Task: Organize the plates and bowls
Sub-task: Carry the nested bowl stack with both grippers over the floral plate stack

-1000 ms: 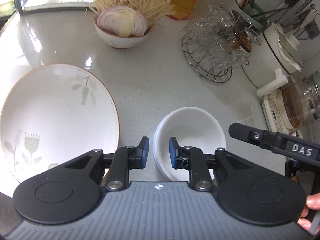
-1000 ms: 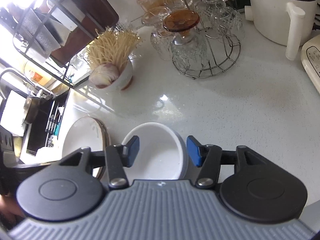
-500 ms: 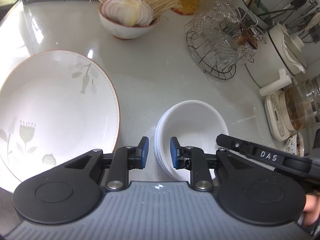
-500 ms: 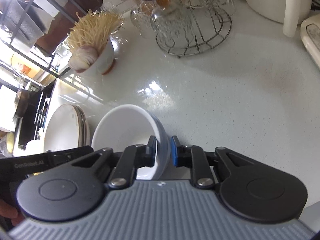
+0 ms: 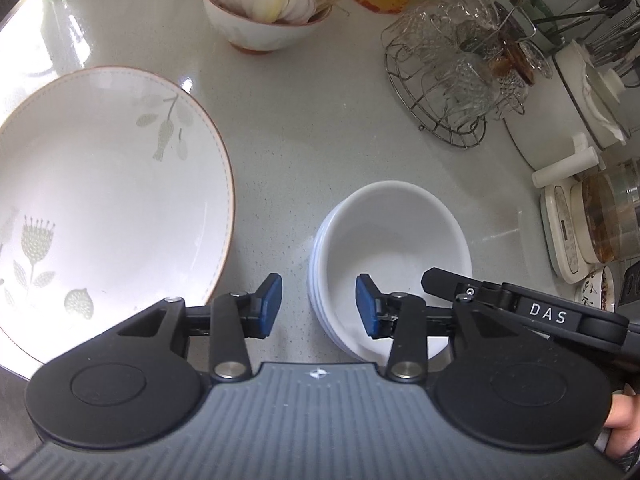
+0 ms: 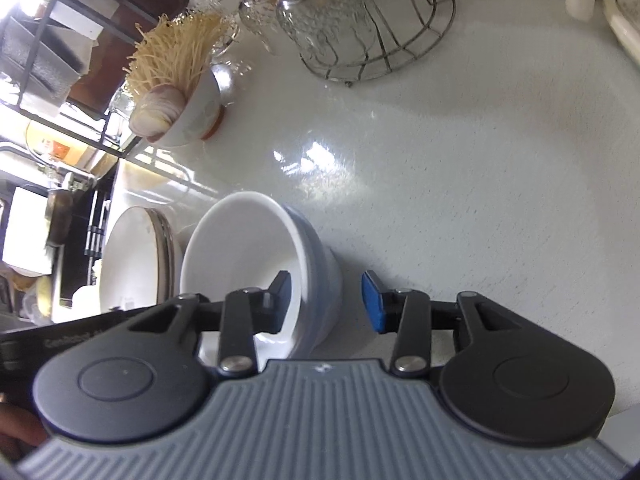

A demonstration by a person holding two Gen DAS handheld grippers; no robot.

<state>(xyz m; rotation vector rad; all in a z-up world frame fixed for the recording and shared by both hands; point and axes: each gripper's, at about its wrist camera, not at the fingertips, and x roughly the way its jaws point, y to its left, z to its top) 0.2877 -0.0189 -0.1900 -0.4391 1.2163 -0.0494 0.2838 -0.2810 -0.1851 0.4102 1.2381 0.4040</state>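
Straddling the near rim of the nested white bowls with both grippers: left gripper and right gripper fingers spread, gripping nothing. Sitting at three o'clock of the floral plate on the counter. Risking catching a rim while withdrawing, tipping the stack.

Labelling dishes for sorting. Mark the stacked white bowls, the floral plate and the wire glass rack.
stacked white bowls (image 5: 394, 236), left wrist view, inside of the top bowl.
floral plate (image 5: 108, 196), left wrist view, bare centre.
wire glass rack (image 5: 436, 124), left wrist view, base ring.
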